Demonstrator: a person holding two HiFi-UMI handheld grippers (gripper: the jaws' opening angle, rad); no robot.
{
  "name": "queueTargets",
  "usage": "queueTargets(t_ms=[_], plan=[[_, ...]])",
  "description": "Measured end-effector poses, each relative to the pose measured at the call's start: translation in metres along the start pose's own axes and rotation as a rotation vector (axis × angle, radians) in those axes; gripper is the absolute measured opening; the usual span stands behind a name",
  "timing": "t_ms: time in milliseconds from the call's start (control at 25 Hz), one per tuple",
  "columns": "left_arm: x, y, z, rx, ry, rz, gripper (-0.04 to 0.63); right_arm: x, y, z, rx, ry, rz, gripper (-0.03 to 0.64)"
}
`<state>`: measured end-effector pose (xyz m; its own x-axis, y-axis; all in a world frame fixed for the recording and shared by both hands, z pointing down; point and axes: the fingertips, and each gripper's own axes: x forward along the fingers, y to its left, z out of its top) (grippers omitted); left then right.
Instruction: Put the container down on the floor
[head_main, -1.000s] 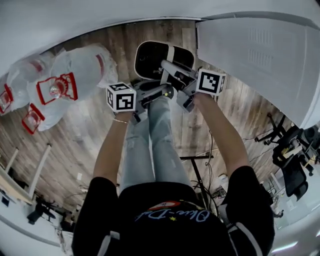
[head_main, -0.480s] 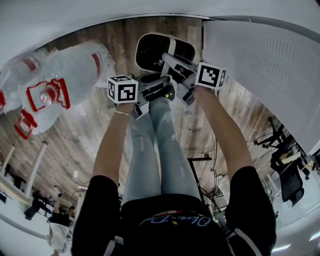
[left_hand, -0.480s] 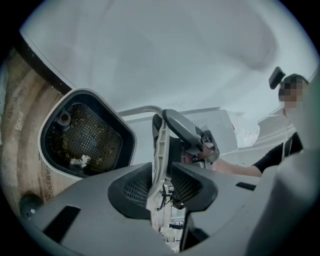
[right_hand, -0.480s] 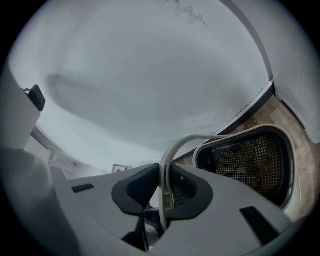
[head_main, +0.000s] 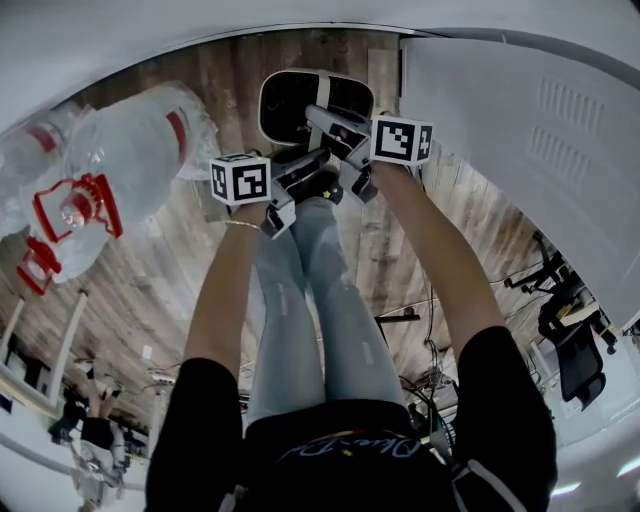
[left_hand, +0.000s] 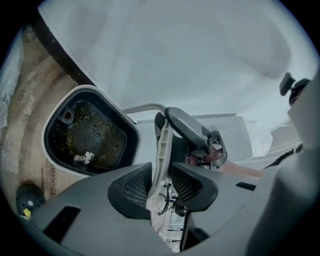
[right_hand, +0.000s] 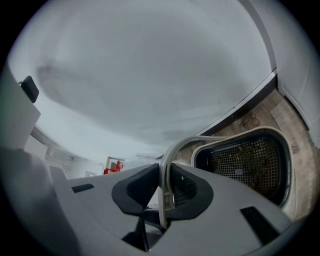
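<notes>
White container (left_hand: 87, 89) at the wooden floor (head_main: 150, 280) by the wall. Right hand-held gripper (right_hand: 164, 187) clamped on its handle (right_hand: 166, 160); left hand-held gripper (left_hand: 161, 177) released, handle loose between its jaws.

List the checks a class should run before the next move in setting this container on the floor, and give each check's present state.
1. Right gripper clamped on the handle: ok, both pads press on it.
2. Left gripper clamped on the handle: not ok, the handle stands between the pads but a slim gap shows beside one.
3. Container upright, open side up: ok.
4. Container base resting on the wooden floor: cannot tell.
5. Container apart from the water bottles: ok, they lie off to the left.
</notes>
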<state>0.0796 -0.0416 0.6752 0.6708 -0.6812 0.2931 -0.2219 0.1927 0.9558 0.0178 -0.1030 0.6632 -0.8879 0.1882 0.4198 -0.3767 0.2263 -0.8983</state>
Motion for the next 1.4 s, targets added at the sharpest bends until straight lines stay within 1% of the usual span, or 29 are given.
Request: queueTargets(t_ms=[160,280,640,840,920,1040,1120,1160,1280,1320,1400], plan=[[0.004,0.011,-0.003,-0.055,-0.011,0.013,0.101,0.010,-0.012,-0.010,-0.011,0.047,-0.023,0.052],[0.006,0.019,-0.006,-0.062,-0.002,0.036,0.101,0.014,-0.019,-0.014,-0.013,0.069,-0.034,0.052],[0.015,0.022,-0.003,-0.015,0.012,0.086,0.115,0.014,-0.032,-0.007,0.012,0.043,-0.069,0.052],[0.014,0.022,0.007,-0.019,-0.034,0.087,0.118,0.016,-0.036,0.004,0.019,-0.016,-0.096,0.054],[0.014,0.022,0.010,-0.015,-0.037,0.092,0.120,0.018,-0.036,0.006,0.023,-0.027,-0.106,0.057],[0.014,0.021,0.011,0.005,-0.024,0.101,0.124,0.020,-0.033,0.007,0.022,-0.031,-0.109,0.085],[0.011,0.021,0.010,0.026,-0.012,0.118,0.127,0.020,-0.029,0.007,0.018,-0.031,-0.111,0.103],[0.010,0.022,0.010,0.034,-0.008,0.129,0.129,0.021,-0.029,0.007,0.021,-0.034,-0.115,0.124],[0.006,0.028,0.011,0.037,-0.008,0.157,0.140,0.023,-0.032,0.007,0.030,-0.038,-0.127,0.132],[0.004,0.031,0.011,0.048,-0.002,0.171,0.144,0.025,-0.032,0.006,0.033,-0.036,-0.127,0.132],[0.000,0.035,0.011,0.100,0.029,0.207,0.149,0.027,-0.031,0.003,0.038,-0.029,-0.131,0.133]])
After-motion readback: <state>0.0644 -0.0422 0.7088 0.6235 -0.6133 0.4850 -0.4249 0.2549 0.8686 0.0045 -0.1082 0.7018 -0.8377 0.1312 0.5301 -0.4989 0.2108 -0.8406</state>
